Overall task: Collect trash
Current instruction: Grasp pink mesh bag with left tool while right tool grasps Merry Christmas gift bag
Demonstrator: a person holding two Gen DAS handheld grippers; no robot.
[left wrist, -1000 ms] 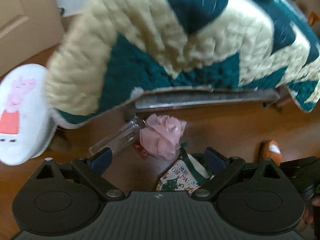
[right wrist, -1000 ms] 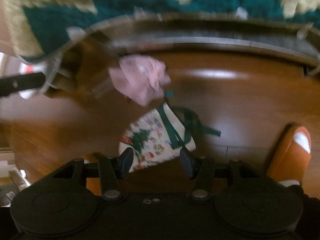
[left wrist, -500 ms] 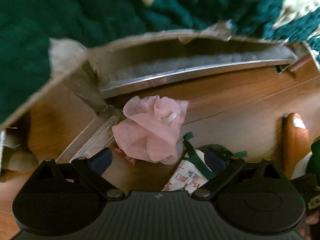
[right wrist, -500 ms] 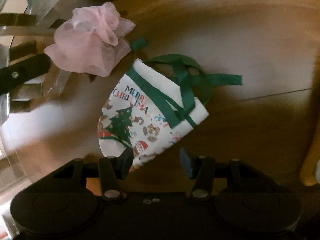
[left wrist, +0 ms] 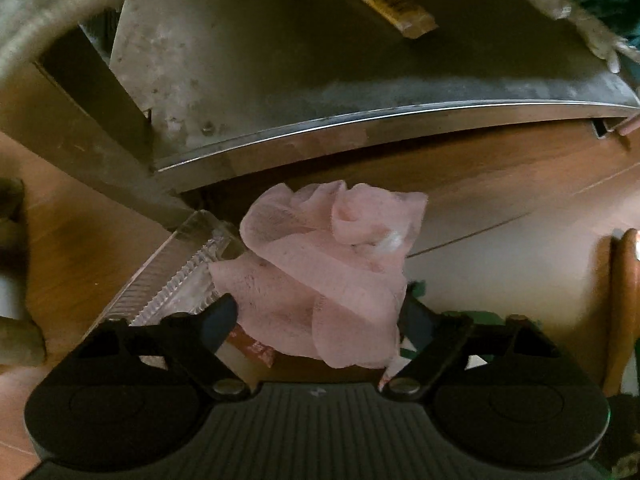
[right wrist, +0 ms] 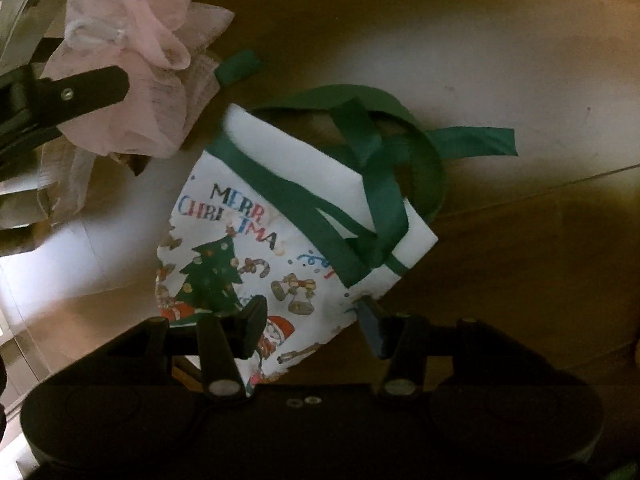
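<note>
1. A wooden floor [right wrist: 500, 60] is seen, with a metal bed frame rail [left wrist: 360, 120] running above the litter.
2. A Christmas drawstring bag [right wrist: 288, 216] lies flat on the floor, green ribbons loose; the right gripper [right wrist: 312, 320] straddles its lower edge, jaws apart and narrowing, presumably to pinch it.
3. A pink mesh pouch [left wrist: 328, 272], just beside the bag and resting against a clear plastic tray [left wrist: 176, 276], sits between the closing jaws of the left gripper [left wrist: 316, 320]; firm pad contact cannot be confirmed.
</note>
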